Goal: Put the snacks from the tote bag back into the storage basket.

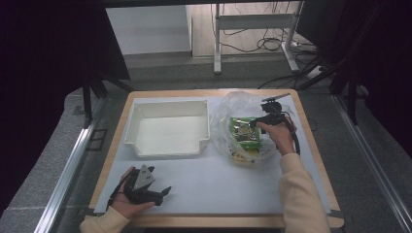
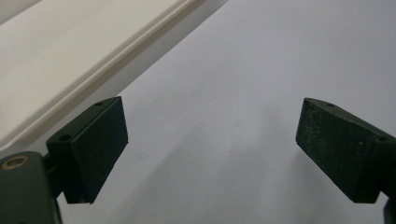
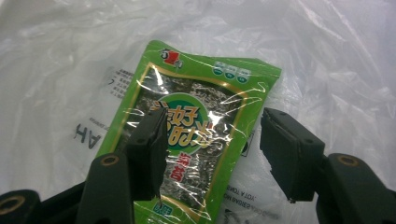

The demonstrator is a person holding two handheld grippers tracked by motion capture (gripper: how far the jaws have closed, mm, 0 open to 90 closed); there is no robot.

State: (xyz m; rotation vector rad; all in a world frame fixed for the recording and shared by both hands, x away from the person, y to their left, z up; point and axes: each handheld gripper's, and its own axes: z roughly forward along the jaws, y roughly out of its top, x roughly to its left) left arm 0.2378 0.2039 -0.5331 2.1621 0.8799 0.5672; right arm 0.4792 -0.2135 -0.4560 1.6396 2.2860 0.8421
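Note:
A green snack packet [image 3: 196, 126] lies on a crumpled clear plastic bag [image 3: 327, 56] at the right of the table; from above the packet [image 1: 244, 132] sits inside the bag [image 1: 233, 104]. My right gripper [image 3: 212, 154] hovers over the packet, open, jaws straddling its right half. In the high view that gripper [image 1: 260, 121] sits at the packet's right edge. My left gripper [image 1: 158, 193] rests near the table's front left, open and holding nothing. Through its own view the left gripper [image 2: 212, 154] shows bare white table between its jaws.
A white plastic tray [image 1: 167, 148] with nothing in it stands at the table's left centre; its rim [image 2: 93, 74] runs past the left gripper. A white sheet [image 1: 218, 187] covers the wooden table. Dark curtains and a desk frame stand beyond.

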